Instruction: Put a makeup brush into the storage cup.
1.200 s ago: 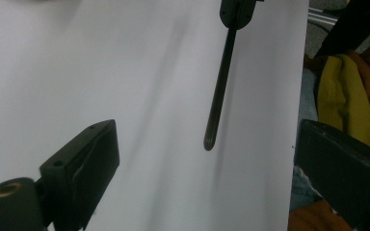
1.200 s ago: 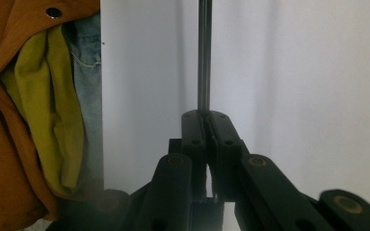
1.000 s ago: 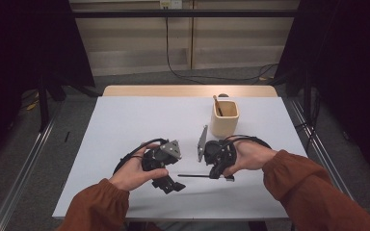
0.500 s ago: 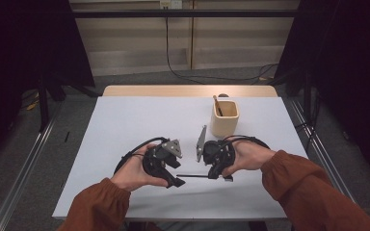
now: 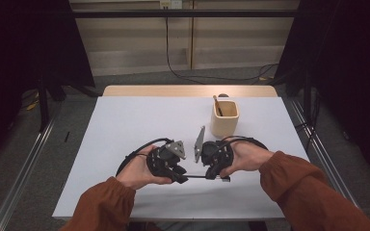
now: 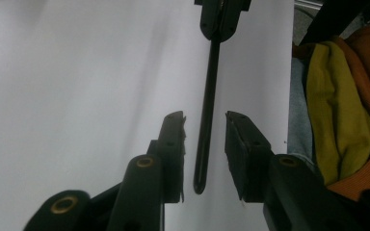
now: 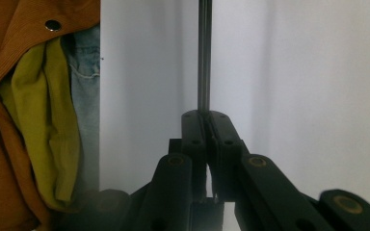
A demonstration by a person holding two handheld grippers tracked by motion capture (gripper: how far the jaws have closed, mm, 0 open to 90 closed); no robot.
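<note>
My left tool has moved in beside the right one, its jaws just closing around the black rod without touching yet. My right tool clamps the rod's other end, low over the tabletop.

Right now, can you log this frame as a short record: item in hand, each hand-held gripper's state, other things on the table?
item: thin black rod, level just above the white table
right hand-held gripper: shut on the rod's end
left hand-held gripper: jaws have just been closing, rod between them, pads not yet touching
other: wooden cup holding a stick, behind the right hand
</note>
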